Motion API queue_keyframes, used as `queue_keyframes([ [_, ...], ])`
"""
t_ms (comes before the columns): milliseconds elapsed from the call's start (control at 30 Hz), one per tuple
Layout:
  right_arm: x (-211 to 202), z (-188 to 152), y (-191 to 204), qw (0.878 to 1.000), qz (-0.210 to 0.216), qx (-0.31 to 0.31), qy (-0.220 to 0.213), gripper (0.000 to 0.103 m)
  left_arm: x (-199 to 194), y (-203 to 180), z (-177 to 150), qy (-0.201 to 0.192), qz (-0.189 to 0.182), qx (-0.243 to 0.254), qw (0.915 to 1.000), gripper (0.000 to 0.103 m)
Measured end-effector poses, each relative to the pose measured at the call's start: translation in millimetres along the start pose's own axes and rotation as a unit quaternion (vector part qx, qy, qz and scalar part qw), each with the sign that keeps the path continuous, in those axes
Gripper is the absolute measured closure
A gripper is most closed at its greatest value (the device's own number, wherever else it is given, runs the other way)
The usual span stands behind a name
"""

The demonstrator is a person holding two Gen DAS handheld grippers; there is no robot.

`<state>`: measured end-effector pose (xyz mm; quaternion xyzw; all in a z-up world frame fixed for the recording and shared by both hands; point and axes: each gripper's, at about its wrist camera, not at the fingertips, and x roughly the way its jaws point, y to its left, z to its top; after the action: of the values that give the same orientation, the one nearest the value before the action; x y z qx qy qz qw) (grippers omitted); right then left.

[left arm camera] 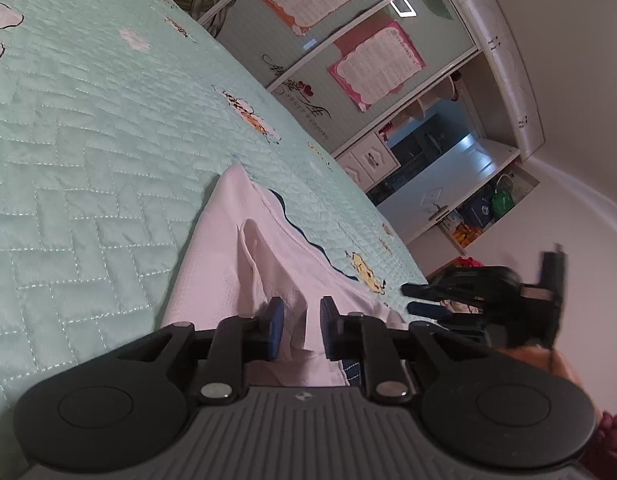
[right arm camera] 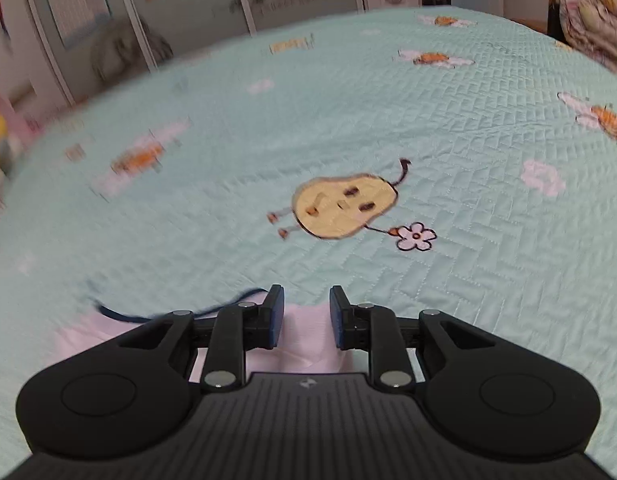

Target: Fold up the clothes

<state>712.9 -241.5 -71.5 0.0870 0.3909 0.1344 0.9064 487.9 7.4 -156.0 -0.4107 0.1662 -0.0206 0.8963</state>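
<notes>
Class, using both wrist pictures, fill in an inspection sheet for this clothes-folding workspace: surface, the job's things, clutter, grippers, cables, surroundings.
Surface: mint green quilted bedspread with cartoon prints, covering the bed.
Job's things: white garment with dark blue trim, lying creased on the bedspread.
Clutter: nothing seen on the bed apart from the garment.
Grippers: left gripper jaws apart, a fold of white garment between them; right gripper jaws apart over the garment's edge, gripping nothing.
Cables: nothing seen.
Surroundings: wardrobe doors with pink and orange posters; shelves with bags; bundled bedding beside the bed.
</notes>
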Motion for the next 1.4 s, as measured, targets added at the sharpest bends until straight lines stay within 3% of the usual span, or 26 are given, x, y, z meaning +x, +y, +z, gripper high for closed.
queue_keyframes([
  [100, -15.4, -11.7, -15.9, 0.999, 0.006, 0.039, -0.019, 0.077, 0.7, 1.8, -1.0, 0.003, -0.007, -0.005, 1.0000, 0.103],
  [167, -22.4, -20.5, -28.5, 0.997, 0.018, 0.073, -0.021, 0.077, -2.9, 3.7, 0.4, -0.010, -0.019, -0.015, 0.9997, 0.103],
  [300, -34.1, -38.1, -48.4, 0.991, 0.048, 0.124, -0.030, 0.077, -29.1, -4.5, 6.1, -0.086, -0.054, 0.003, 0.9948, 0.103],
  [433, -36.1, -49.0, -51.5, 0.990, 0.052, 0.125, -0.041, 0.077, -49.4, -14.0, 8.0, -0.151, -0.020, 0.022, 0.9881, 0.103],
  [567, -32.6, -53.2, -53.2, 0.990, 0.046, 0.130, -0.040, 0.077, -40.7, -9.4, 7.8, -0.120, 0.003, 0.008, 0.9927, 0.103],
  [767, -32.7, -53.4, -32.7, 0.997, 0.011, 0.050, -0.052, 0.077, -32.1, 0.1, 9.0, -0.089, 0.034, -0.004, 0.9954, 0.103],
  [833, -31.6, -51.2, -29.0, 0.998, 0.019, 0.042, -0.050, 0.077, -31.6, 2.7, 9.8, -0.086, 0.037, -0.008, 0.9955, 0.103],
  [967, -28.9, -39.5, -11.3, 0.999, 0.021, 0.007, -0.044, 0.076, -30.7, -1.8, 8.3, -0.081, 0.033, 0.002, 0.9962, 0.103],
  [1133, -1.0, -19.0, 19.6, 0.999, -0.002, -0.033, 0.022, 0.076, -29.1, -4.1, 9.7, -0.079, 0.027, 0.014, 0.9964, 0.103],
  [1233, 10.6, -18.5, 38.3, 0.996, -0.031, -0.077, 0.038, 0.077, -28.2, -4.5, 9.0, -0.076, 0.024, 0.018, 0.9967, 0.103],
  [1400, 9.2, -20.9, 55.3, 0.990, -0.055, -0.124, 0.024, 0.077, -28.2, -5.0, 8.3, -0.073, 0.023, 0.022, 0.9968, 0.103],
])
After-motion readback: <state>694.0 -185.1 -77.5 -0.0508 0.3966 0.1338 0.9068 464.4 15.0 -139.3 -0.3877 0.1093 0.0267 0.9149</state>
